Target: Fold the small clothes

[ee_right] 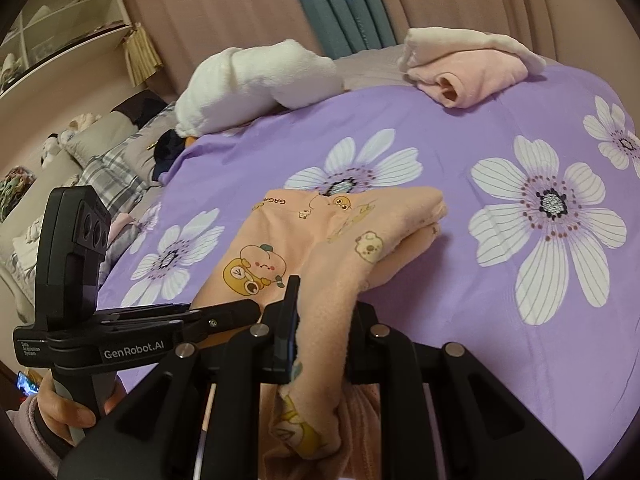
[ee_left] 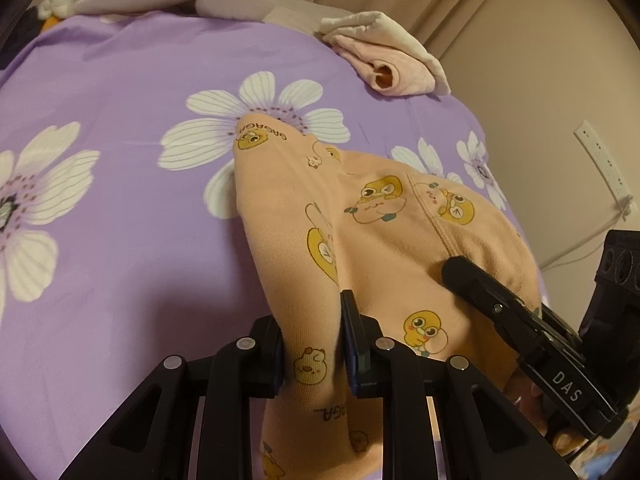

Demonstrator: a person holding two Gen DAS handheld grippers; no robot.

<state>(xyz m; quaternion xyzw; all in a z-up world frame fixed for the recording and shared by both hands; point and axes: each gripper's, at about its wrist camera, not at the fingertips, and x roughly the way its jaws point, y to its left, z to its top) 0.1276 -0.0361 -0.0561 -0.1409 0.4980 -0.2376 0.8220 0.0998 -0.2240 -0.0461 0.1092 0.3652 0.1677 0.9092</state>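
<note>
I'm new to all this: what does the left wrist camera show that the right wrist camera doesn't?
Only the left wrist view shows a wall socket. Only the right wrist view shows shelves and teal curtains. Both show the peach cartoon-print garment clamped by each hand-held gripper, left and right, the purple flowered sheet, and a folded pink garment.

Home bedroom. Bed covered by a purple sheet [ee_right: 460, 128] printed with large white flowers. Plush white soft toy [ee_right: 256, 80] lies at the far edge; small folded pink garment [ee_right: 472, 72] near it. Beige curtains [ee_right: 224, 4] hang behind, with teal fabric [ee_right: 340, 4] between them. Plaid pillows [ee_right: 108, 172] heaped to one side. White shelves [ee_right: 60, 20] against the wall. Power strip [ee_left: 602, 158] mounted on the beige wall, cable trailing.
</note>
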